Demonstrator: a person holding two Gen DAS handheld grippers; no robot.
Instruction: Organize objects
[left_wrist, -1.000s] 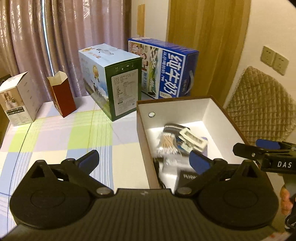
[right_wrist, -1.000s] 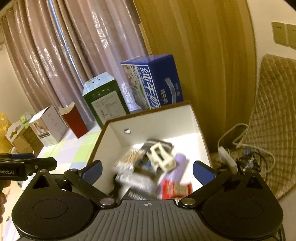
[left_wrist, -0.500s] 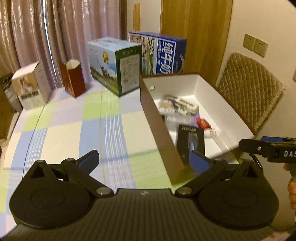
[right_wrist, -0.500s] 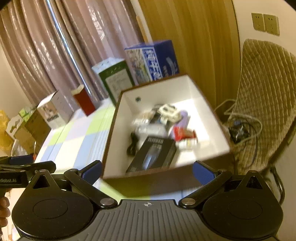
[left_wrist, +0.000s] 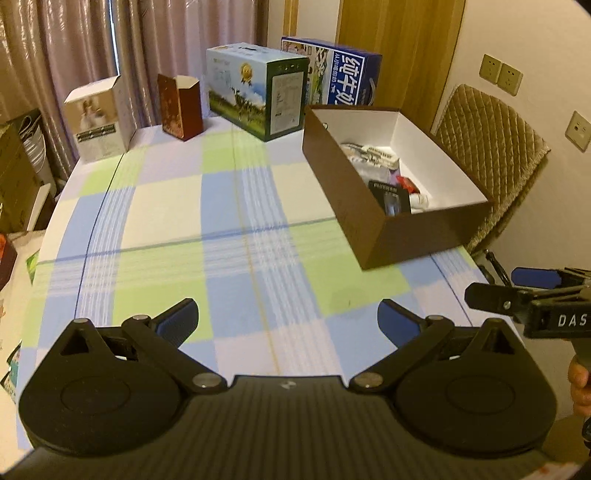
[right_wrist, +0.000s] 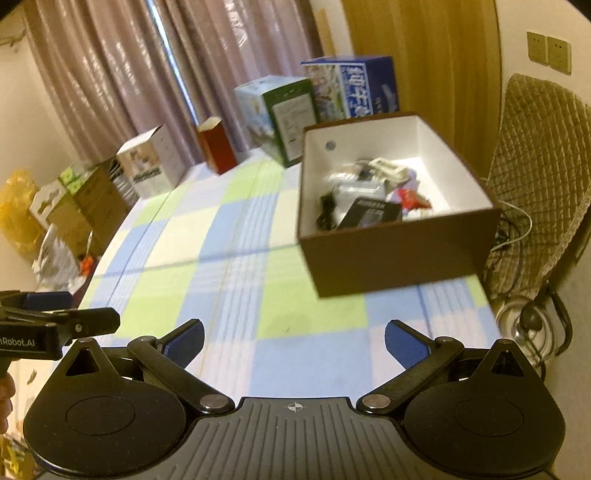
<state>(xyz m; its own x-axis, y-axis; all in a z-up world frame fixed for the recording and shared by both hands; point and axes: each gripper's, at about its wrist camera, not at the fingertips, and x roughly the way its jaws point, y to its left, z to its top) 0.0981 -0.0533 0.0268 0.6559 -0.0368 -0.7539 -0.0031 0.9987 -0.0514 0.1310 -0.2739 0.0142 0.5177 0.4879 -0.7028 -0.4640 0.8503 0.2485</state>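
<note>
A brown cardboard box with a white inside stands at the right of the checked tablecloth; it is the same box in the right wrist view. Inside lie several small items: a black packet, a red wrapper and white pieces. My left gripper is open and empty over the near part of the table. My right gripper is open and empty too, back from the box. Each gripper shows at the edge of the other's view.
Along the far edge stand a white box, a dark red carton, a green and white box and a blue milk case. A quilted chair is right of the table. Cartons and bags sit left.
Both grippers have drawn back and up from over the box toward the near table edge. The box now sits farther off, and its contents lie still.
</note>
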